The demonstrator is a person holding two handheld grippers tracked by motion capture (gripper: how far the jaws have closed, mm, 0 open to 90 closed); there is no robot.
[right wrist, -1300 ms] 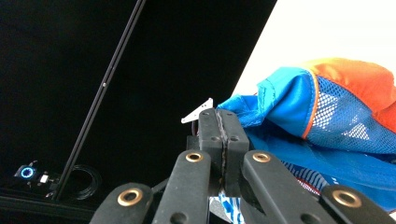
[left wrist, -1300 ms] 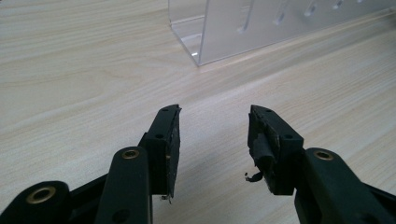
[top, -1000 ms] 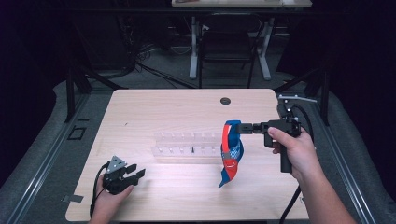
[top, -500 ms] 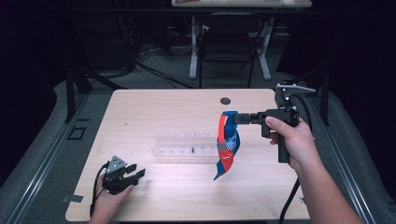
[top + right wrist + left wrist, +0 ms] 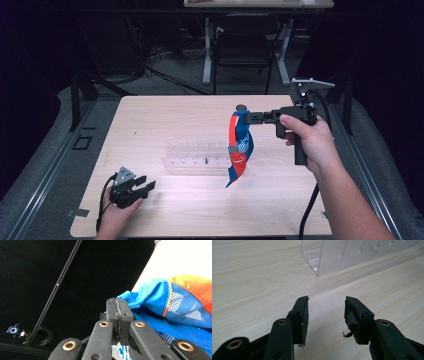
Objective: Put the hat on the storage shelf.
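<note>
High view: right gripper (image 5: pixel 248 117) pinches the top of a blue-and-orange garment (image 5: pixel 239 148), which hangs limp, clear of the table (image 5: pixel 165 115), in front of the clear plastic rack (image 5: pixel 196 157). Best to lift until the tail clears the wood before swinging it anywhere. Left gripper (image 5: pixel 146 184) rests near the table's front edge, holding nothing.

Left gripper view: jaws parted over pale wood grain; the rack's glossy, hard-edged corner lies ahead.

Right gripper view: jaws pressed tight on thin fabric, mesh panels and smooth orange cloth bunched beside them.

Clear rack (image 5: pixel 197 156) mid-table, hanging garment (image 5: pixel 239 145) blocking its right end, bare tabletop (image 5: pixel 165 112) around
</note>
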